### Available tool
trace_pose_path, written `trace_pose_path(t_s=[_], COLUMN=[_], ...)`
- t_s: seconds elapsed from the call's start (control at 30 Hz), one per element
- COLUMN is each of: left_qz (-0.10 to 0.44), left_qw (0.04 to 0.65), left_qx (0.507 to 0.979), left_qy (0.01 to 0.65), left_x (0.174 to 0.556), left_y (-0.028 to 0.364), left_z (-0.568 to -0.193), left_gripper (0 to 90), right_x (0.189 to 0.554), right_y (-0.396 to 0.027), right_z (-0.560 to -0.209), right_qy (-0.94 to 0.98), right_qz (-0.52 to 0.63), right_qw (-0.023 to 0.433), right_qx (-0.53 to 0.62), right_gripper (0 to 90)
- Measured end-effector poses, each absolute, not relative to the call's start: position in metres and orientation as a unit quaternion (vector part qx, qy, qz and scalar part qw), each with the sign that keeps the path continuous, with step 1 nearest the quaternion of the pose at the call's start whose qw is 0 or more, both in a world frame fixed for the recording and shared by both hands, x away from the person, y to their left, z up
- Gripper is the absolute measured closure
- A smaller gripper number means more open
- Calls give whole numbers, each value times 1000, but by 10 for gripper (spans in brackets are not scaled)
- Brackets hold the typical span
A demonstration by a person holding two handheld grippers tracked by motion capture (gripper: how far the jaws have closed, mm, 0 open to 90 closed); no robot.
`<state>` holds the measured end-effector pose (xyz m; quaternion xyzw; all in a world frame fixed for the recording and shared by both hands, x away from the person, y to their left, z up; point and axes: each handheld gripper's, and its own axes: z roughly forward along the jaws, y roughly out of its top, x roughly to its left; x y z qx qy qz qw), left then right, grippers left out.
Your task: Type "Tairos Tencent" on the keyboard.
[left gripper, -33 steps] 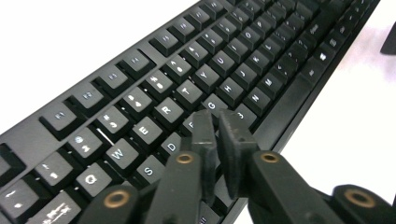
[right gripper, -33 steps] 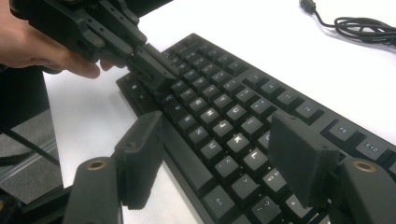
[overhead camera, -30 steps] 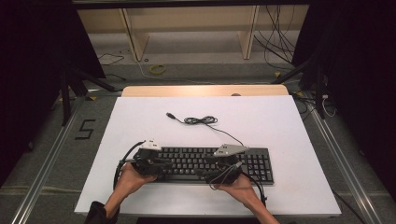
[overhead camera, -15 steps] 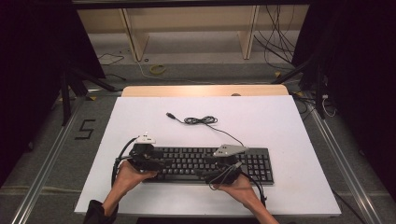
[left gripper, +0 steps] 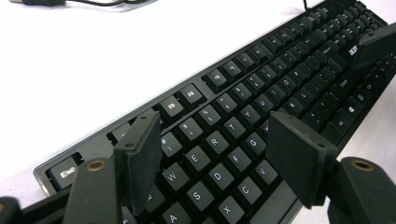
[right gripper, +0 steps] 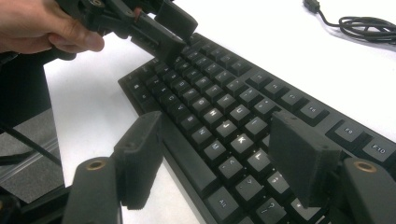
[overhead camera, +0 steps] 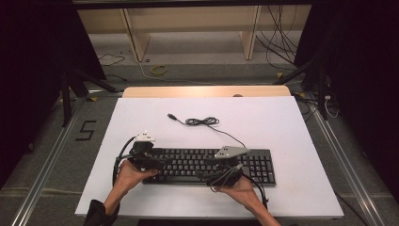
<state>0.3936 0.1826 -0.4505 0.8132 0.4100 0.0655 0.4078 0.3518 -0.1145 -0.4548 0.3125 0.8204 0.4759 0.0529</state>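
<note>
Left gripper [overhead camera: 157, 162] jaws just opened, clear of black keyboard [overhead camera: 207, 165]; right gripper [overhead camera: 214, 176] apart.

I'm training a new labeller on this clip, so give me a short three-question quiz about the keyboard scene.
1. True or false: the left gripper has its jaws clamped shut on the keyboard.
2. Where does the loose end of the cable lie? A) under the keyboard B) on the white table top beyond the keyboard C) in the right gripper
3. Fill in: both grippers are held over the ____.

Key
1. False: the jaws stand apart above the keys, having just been opening, with nothing clamped between them.
2. B: the coiled cable and its plug lie on the white top.
3. Keyboard: the left over its left end, the right nearer its middle.
</note>
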Motion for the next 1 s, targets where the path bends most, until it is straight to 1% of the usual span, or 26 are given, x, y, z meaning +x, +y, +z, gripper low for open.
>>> trace_pose_path(t_s=[0.2, 0.47, 0.67, 1.0], left_qz=[64, 70, 64, 56], left_qw=[405, 393, 388, 373], left_qx=[810, 816, 820, 832], left_qy=[419, 418, 417, 408], left_x=[397, 399, 401, 403], left_y=[185, 185, 185, 179], left_z=[-450, -452, -454, -458], left_gripper=[397, 565, 690, 815], right_x=[351, 351, 350, 349], right_y=[-113, -112, -110, -108], right_z=[-455, -456, -456, -457], right_qy=[821, 824, 823, 825], right_qz=[476, 473, 474, 474], right_qw=[54, 53, 51, 51], right_qx=[311, 308, 307, 303], right_gripper=[361, 361, 361, 361])
